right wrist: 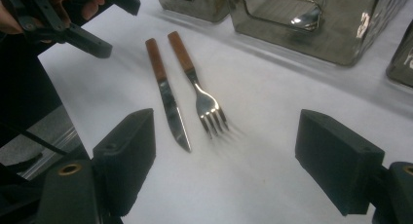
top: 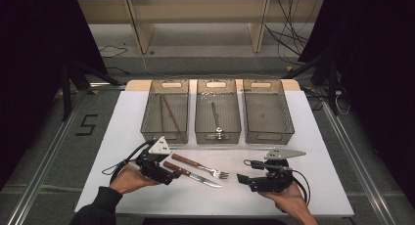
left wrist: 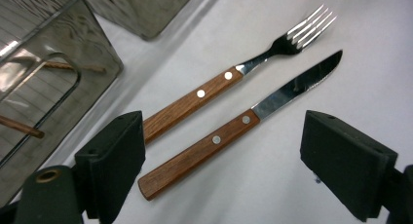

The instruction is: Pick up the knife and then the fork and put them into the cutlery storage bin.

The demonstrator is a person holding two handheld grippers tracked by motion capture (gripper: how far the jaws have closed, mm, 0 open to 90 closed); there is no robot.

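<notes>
With both tongs apart, left tongs point(left wrist: 221, 165) by the knife point(left wrist: 234, 129) handle, knife and fork point(left wrist: 229, 83) side by side on the surface point(top: 293, 132), straddle only the knife handle before clamping, sparing the fork.

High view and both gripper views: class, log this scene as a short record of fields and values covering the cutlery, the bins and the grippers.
Surface: white table
Loose cutlery: fork and knife, wooden handles, lying side by side
Left bin: brown sticks inside
Middle bin: one metal utensil
Right bin: nothing visible inside
Left gripper: open, jaws either side of the knife handle, not pressing it
Right gripper: open, holding nothing
</notes>
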